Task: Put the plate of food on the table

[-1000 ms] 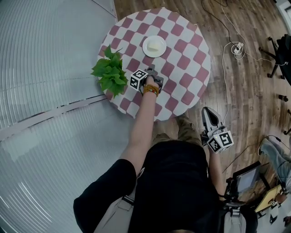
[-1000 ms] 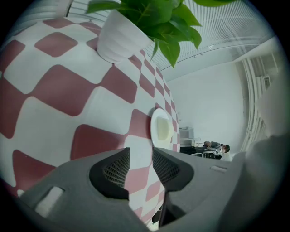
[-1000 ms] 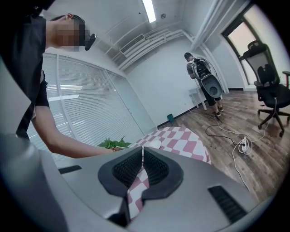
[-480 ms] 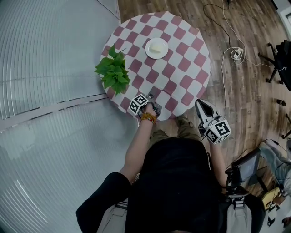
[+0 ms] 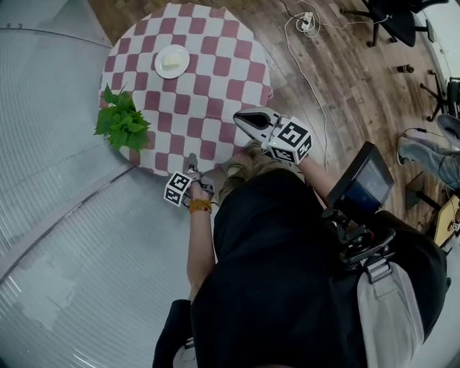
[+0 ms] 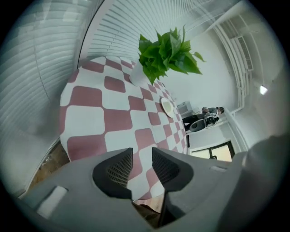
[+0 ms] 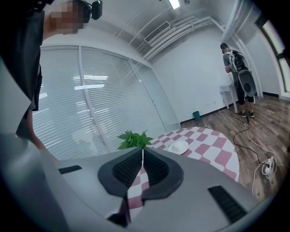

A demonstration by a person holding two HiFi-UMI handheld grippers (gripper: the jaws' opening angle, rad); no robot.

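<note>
A white plate [image 5: 172,61] with a pale piece of food stands on the far part of the round red-and-white checked table [image 5: 215,86]. It also shows small in the left gripper view as the plate [image 6: 167,108] and in the right gripper view as the plate [image 7: 178,147]. My left gripper [image 5: 192,165] hovers at the table's near edge, well short of the plate; the left gripper [image 6: 142,155] is open and empty. My right gripper [image 5: 246,116] hangs over the table's near right rim; the right gripper [image 7: 142,155] is shut on nothing.
A leafy green plant [image 5: 122,122] in a pot stands at the table's left edge, next to a slatted glass wall [image 5: 50,215]. Cables and a power strip [image 5: 307,20] lie on the wood floor at the right. A person [image 7: 236,77] stands far off.
My left gripper has drawn back from the middle of the table to its near edge. My right gripper has risen to the table's right rim. The plate has stayed put.
</note>
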